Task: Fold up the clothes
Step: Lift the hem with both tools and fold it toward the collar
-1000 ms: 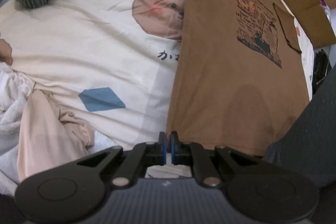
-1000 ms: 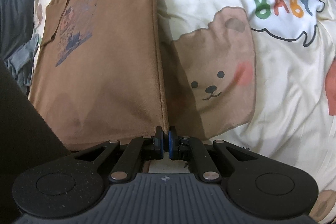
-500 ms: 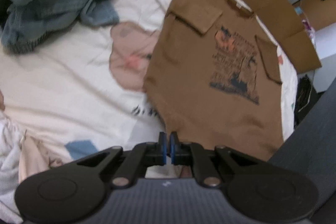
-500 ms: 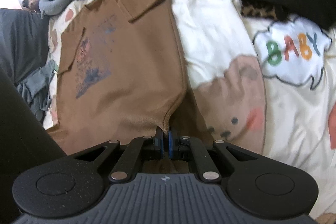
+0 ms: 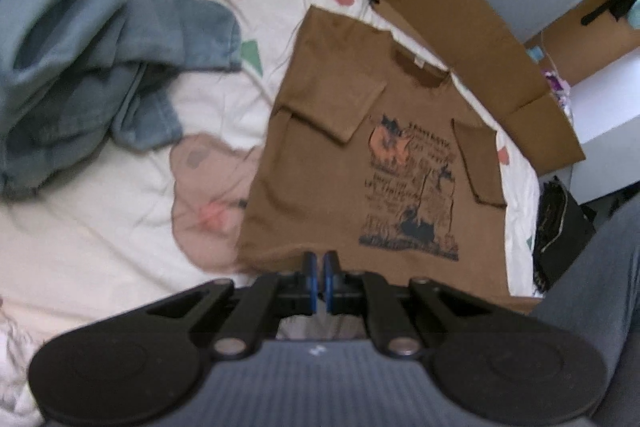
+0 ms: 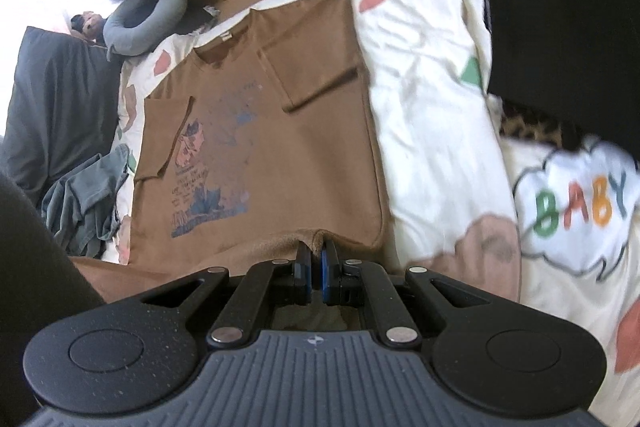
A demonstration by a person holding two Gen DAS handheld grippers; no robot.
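So I'm driving two tools here, and each one has one corner of the hem of the single brown T-shirt (image 5: 320,163) clamped. In the left wrist view the left tool (image 5: 319,259) sits bottom centre, blue pads pressed together with the shirt's lower edge pinched between them. Same story in the right wrist view: the right tool (image 6: 316,255) is squeezed down on a bunched bit of hem, bottom centre of the frame.

The shirt itself lies face up on the bed, on a cream sheet (image 5: 100,239) with cartoon bears and coloured shapes. It fills the middle of both frames, collar toward the top. Both sleeves are folded in over the chest, so I count two sleeve flaps, one each side of the one blue and orange print (image 5: 412,187). The hem end is lifted off the sheet where I'm holding it; the rest lies flat.

Other stuff: one pile of blue denim (image 5: 80,59) in the upper left of the left view, one flattened cardboard piece (image 5: 480,39) running along the upper right past the collar, and one grey pillow-ish roll (image 6: 148,23) in the upper left of the right view. One black garment (image 6: 560,19) takes the upper right corner there, and the sheet has one "BABY" cloud (image 6: 580,207) at the right edge. Bit blurry overall, so fine print is unreadable.
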